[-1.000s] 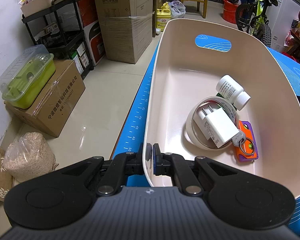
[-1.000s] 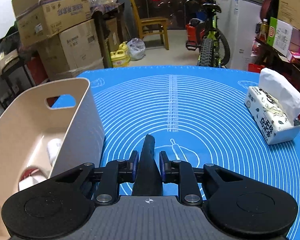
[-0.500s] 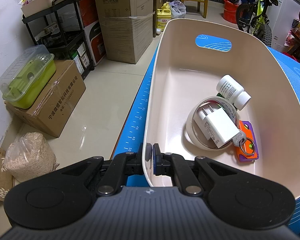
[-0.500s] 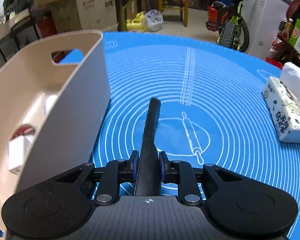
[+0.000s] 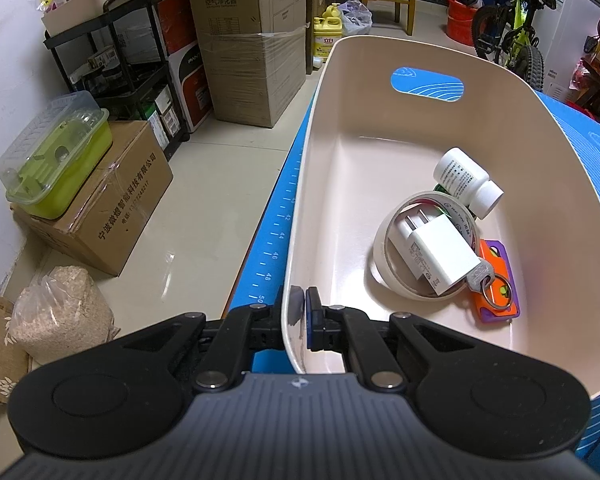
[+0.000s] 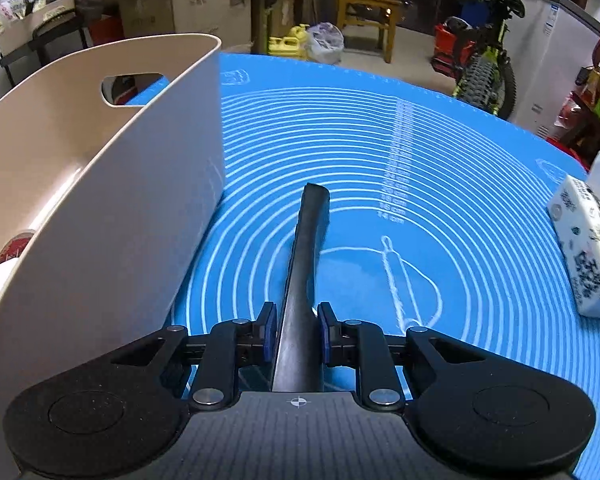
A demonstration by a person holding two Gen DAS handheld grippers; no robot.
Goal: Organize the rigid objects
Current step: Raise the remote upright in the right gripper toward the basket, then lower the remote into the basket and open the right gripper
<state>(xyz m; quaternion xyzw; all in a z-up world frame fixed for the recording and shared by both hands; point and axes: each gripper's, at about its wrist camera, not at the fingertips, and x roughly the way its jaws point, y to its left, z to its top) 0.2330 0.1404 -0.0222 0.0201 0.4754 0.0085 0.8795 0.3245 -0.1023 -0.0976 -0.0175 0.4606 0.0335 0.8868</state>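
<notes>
Where the left wrist view looks down, the left tongs are clamped on the near wall of the beige bin, one pad outside and one inside. Within the bin lie a white bottle, a tape roll with a white charger resting in it, and an orange-and-purple tag with a key ring. Beyond the blue mat on the desk, cardboard boxes, a black shelf, a green container and a sack of grain crowd the floor; nothing here has shifted from a second ago. Seen from the right wrist, the right tongs are closed on a long black bar, which juts forward over the mat beside the bin's outer wall. A tissue pack sits well apart at the right edge; a chair and bicycle stand behind. Compared with earlier, the bar reaches farther ahead, the bin wall looms closer on the left, and the view has rolled.
</notes>
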